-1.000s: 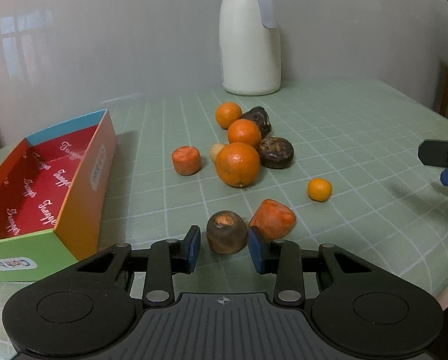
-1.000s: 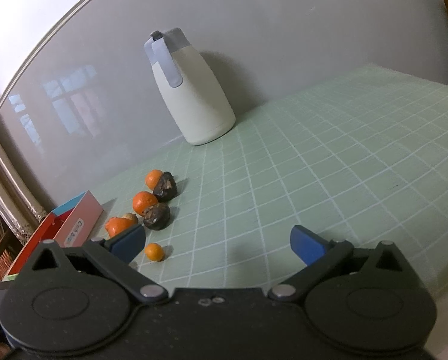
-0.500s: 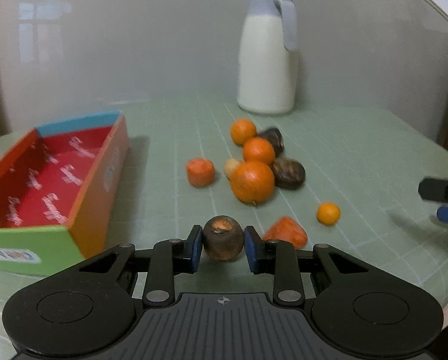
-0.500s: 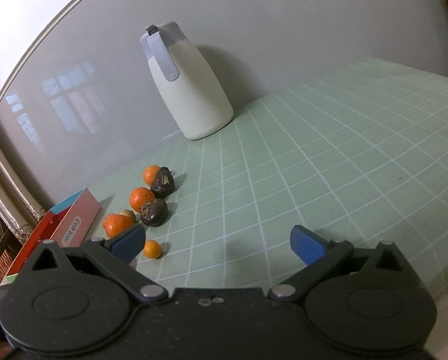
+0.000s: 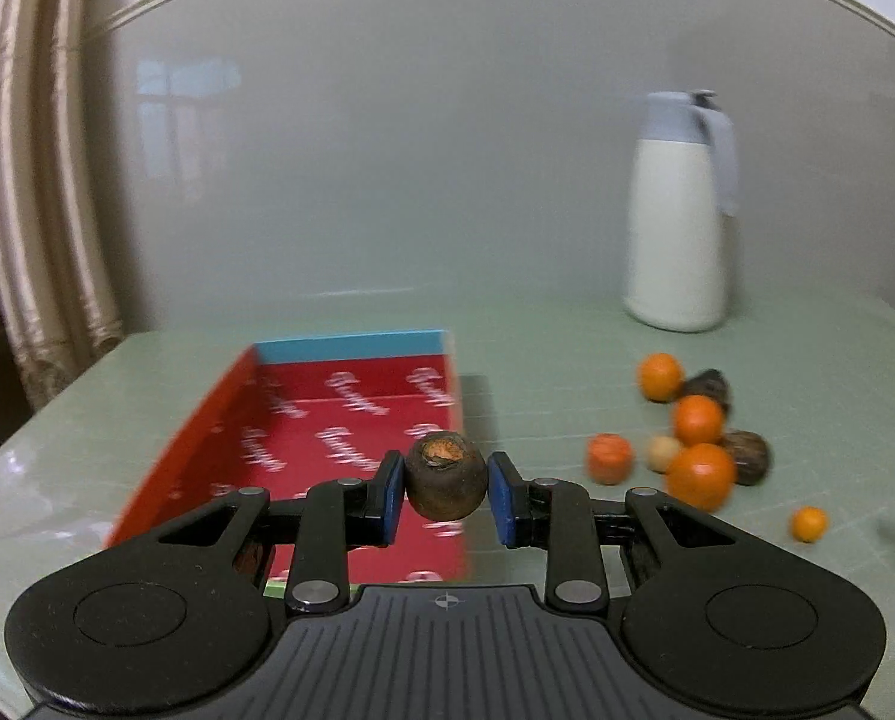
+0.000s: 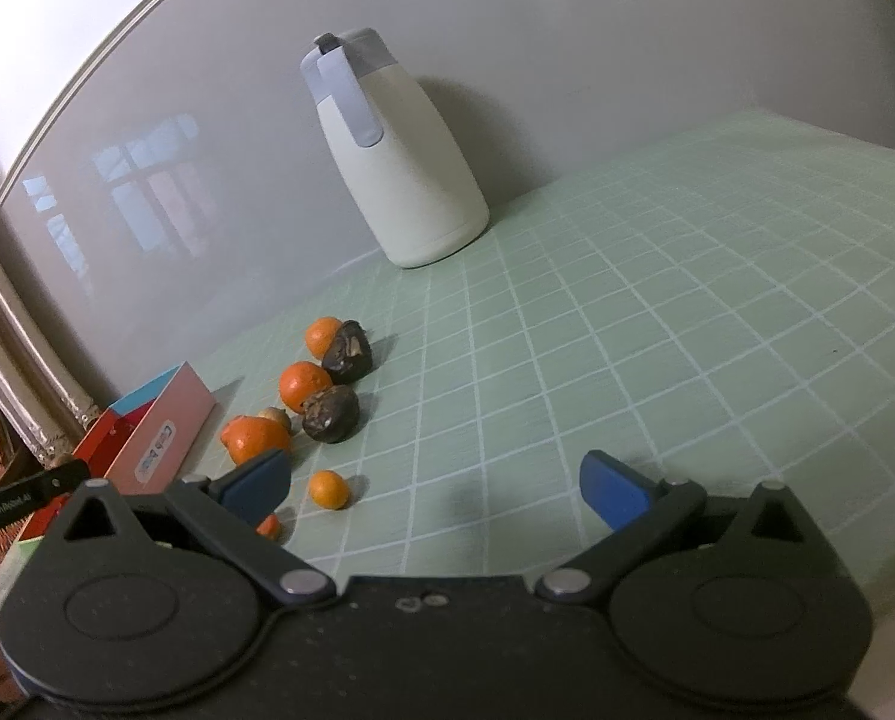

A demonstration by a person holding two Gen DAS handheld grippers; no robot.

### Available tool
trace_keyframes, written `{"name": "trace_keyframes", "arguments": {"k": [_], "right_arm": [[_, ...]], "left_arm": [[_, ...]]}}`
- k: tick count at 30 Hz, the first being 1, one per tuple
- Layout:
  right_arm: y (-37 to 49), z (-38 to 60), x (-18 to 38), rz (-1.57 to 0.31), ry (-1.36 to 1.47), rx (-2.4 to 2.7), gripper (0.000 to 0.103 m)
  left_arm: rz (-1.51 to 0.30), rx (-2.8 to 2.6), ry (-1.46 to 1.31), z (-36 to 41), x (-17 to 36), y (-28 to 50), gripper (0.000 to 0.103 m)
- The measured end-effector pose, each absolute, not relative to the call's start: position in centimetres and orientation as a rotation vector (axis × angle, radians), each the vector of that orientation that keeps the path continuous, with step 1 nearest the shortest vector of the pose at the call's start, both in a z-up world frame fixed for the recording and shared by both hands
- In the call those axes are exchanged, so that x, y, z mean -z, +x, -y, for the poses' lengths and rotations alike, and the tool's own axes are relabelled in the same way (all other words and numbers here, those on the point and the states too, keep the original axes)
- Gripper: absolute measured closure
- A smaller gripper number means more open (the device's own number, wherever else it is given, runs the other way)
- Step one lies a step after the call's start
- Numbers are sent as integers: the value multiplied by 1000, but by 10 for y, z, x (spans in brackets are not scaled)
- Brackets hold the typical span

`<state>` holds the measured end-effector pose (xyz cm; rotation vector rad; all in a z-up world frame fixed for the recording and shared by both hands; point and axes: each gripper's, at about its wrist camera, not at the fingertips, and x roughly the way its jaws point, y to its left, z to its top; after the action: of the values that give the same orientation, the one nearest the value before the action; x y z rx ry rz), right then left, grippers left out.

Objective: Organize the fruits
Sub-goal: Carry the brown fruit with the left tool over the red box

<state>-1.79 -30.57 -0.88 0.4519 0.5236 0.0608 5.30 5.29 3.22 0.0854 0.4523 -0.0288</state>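
Observation:
My left gripper (image 5: 446,487) is shut on a dark brown round fruit (image 5: 445,483) with an orange patch on top, held in the air over the near right part of the red-lined cardboard box (image 5: 339,420). To the right on the table lies a cluster of oranges (image 5: 700,476), dark brown fruits (image 5: 747,456) and an orange-red piece (image 5: 610,458); a small orange (image 5: 808,524) lies apart. In the right wrist view my right gripper (image 6: 435,483) stands open above the tablecloth, with nothing between its fingers. The small orange (image 6: 329,489) lies just beyond its left finger, the box (image 6: 159,438) at far left.
A tall cream jug (image 5: 678,210) with a grey lid stands at the back against the wall, also seen as the jug (image 6: 396,150). Green checked tablecloth (image 6: 657,300) spreads to the right. A curtain (image 5: 39,240) hangs at far left past the table's edge.
The left gripper closed on the dark brown fruit, lifted it off the table and swung left, so it now hangs over the box. The right gripper stayed nearly still.

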Motion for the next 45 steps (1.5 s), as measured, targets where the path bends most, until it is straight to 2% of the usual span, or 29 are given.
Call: {"name": "trace_keyframes", "arguments": {"k": [18,27,45], "right_arm": [[-14,298,12,-544,425,-48,0],[-13,295,12,-542,420,-56,0],[-13,294,11,-541,417,-54,0]], "left_arm": [[-593,-184,-58,-134,-9,102,73],[-654,-203,-67,-141,2,110,73],[-659,-240,-11,-134,5,113,73]]}}
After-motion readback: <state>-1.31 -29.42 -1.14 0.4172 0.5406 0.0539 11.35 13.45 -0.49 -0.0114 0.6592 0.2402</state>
